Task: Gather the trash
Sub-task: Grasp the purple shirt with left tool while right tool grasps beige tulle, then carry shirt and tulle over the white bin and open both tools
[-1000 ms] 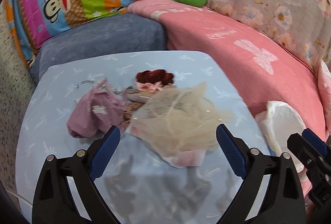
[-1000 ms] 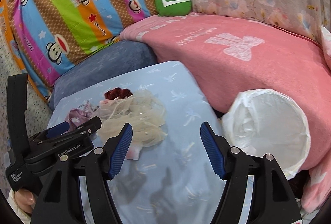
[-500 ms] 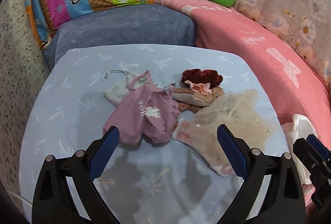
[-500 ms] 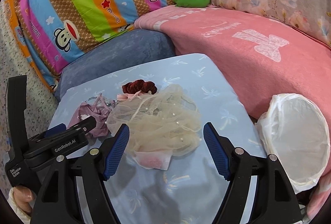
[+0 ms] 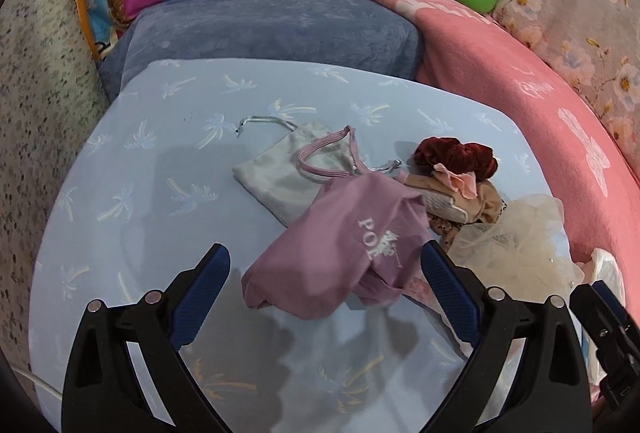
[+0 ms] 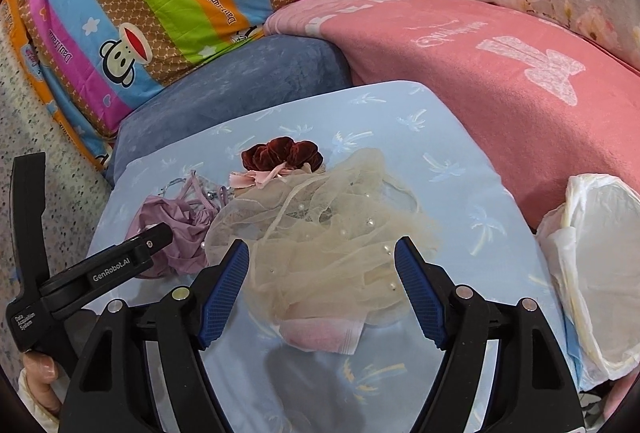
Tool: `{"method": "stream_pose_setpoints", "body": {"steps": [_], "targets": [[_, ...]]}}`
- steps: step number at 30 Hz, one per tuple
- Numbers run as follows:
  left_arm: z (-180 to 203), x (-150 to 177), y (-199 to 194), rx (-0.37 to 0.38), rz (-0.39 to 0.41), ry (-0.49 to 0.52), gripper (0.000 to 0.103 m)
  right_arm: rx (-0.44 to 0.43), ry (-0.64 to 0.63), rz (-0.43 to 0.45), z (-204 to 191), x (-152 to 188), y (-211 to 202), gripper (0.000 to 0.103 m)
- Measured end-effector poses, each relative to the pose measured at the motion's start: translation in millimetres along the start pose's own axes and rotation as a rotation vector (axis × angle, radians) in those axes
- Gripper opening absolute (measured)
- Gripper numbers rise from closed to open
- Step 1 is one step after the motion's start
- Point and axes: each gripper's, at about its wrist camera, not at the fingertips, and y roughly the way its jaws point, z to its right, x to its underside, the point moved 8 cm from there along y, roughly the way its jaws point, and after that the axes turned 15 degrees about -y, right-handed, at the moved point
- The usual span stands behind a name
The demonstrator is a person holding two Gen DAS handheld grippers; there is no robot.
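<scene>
Right, both open, nothing held. Left hand-held gripper (image 5: 324, 287) hangs w/ jaws wide over the purple drawstring pouch (image 5: 340, 253) on the light-blue worktop (image 5: 140, 193). Right hand-held gripper (image 6: 322, 293) spread around the beige tulle w/ pearls (image 6: 324, 233), pink cloth (image 6: 320, 333) under it. Dark red scrunchie (image 6: 282, 153) behind pile; white-lined bin (image 6: 600, 273) at worktop's right edge.

Black left gripper (image 5: 324, 285) and right gripper (image 6: 322, 285), blue ribbed pads, silver screws, "GenRobot.AI" lettering
</scene>
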Motion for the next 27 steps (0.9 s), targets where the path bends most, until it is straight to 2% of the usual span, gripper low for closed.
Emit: {"method": "stream_pose_setpoints", "body": {"steps": [3,5,7,8,9,10,11,12,13,14,16,27], "targets": [[-2.1,-1.6,5.8,0.020,-0.017,-0.030,0.091,0.007,0.016,-0.019,3.0,3.4,13.9,0.073],[-1.5,-1.1,8.0,0.027,-0.017,-0.036,0.087,0.011,0.031,-0.028,5.6,6.3,22.0,0.073],[1.7,0.1,11.2,0.043,-0.031,-0.028,0.067,-0.001,0.043,-0.049,7.1,10.7,31.2,0.069],[3.4,1.5,13.2,0.057,-0.045,-0.029,0.061,-0.010,0.046,-0.056,6.7,12.6,34.2,0.060],[4.9,2.2,14.7,0.069,-0.057,-0.032,0.049,-0.026,0.047,-0.065,5.7,14.4,37.3,0.054],[7.2,3.6,15.3,0.079,-0.065,-0.036,0.036,-0.035,0.047,-0.070,5.1,16.0,38.6,0.040],[9.5,5.1,15.7,0.093,-0.074,-0.036,0.030,-0.039,0.047,-0.073,4.3,16.6,39.4,0.027],[11.2,6.0,15.2,0.103,-0.079,-0.036,0.022,-0.046,0.048,-0.074,4.0,17.4,38.8,0.021],[12.3,7.1,13.5,0.106,-0.079,-0.036,0.018,-0.054,0.051,-0.069,3.7,17.4,37.1,0.010],[14.0,7.6,11.3,0.108,-0.076,-0.032,0.015,-0.056,0.051,-0.062,4.0,16.7,34.0,0.004],[16.9,6.7,4.2,0.112,-0.059,-0.025,0.011,-0.061,0.050,-0.031,4.6,13.0,24.3,0.002],[55.2,3.7,-57.9,0.205,0.015,0.033,0.008,-0.052,0.038,0.173,16.9,-31.1,-68.0,0.001]]}}
